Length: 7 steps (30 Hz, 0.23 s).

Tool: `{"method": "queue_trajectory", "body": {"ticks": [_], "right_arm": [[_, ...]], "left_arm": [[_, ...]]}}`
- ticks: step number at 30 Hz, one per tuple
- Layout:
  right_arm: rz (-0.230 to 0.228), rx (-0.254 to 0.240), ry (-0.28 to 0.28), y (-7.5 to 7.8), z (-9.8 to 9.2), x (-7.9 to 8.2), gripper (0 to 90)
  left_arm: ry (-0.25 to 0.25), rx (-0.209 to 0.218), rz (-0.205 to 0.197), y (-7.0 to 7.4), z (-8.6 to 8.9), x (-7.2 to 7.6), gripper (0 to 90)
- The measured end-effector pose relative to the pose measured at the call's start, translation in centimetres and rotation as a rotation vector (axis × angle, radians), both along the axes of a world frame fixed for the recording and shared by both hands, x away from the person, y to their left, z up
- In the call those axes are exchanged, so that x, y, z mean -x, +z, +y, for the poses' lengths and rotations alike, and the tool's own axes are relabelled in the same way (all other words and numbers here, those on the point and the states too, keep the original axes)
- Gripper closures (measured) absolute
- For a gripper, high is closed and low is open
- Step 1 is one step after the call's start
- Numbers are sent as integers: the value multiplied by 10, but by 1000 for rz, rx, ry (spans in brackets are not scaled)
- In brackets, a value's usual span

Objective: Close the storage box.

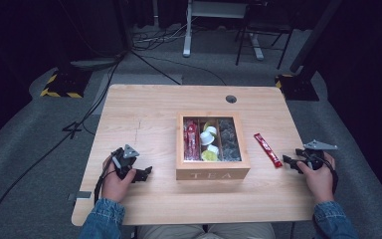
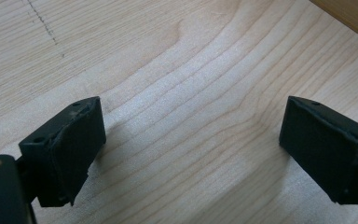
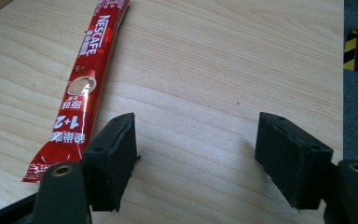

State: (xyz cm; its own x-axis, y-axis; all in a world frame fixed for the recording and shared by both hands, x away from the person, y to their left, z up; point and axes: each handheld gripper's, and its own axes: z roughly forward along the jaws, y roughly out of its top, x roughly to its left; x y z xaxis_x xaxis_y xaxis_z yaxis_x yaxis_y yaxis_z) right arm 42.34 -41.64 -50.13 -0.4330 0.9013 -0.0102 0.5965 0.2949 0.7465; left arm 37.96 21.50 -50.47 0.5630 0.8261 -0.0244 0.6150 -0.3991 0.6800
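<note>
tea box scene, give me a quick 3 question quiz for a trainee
1. True or false: the red Nescafe sachet lies inside the tea box.
2. Multiple choice: which hand-held gripper is nearer the sachet? A) left hand-held gripper B) right hand-held gripper C) both equally near
3. Fill in: the tea box has ___ compartments side by side.

Key
1. False. It lies flat on the table, to the right of the box.
2. B. Its jaws stand open just beside the sachet's end, holding nothing.
3. Three.
</note>
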Motion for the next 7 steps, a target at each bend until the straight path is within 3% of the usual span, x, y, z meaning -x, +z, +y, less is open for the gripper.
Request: {"method": "queue_trajectory", "body": {"ticks": [7], "right_arm": [[0, -8, -10, -1, 0, 1, 241]], "left_arm": [[0, -11, 11, 0, -3, -3, 34]]}}
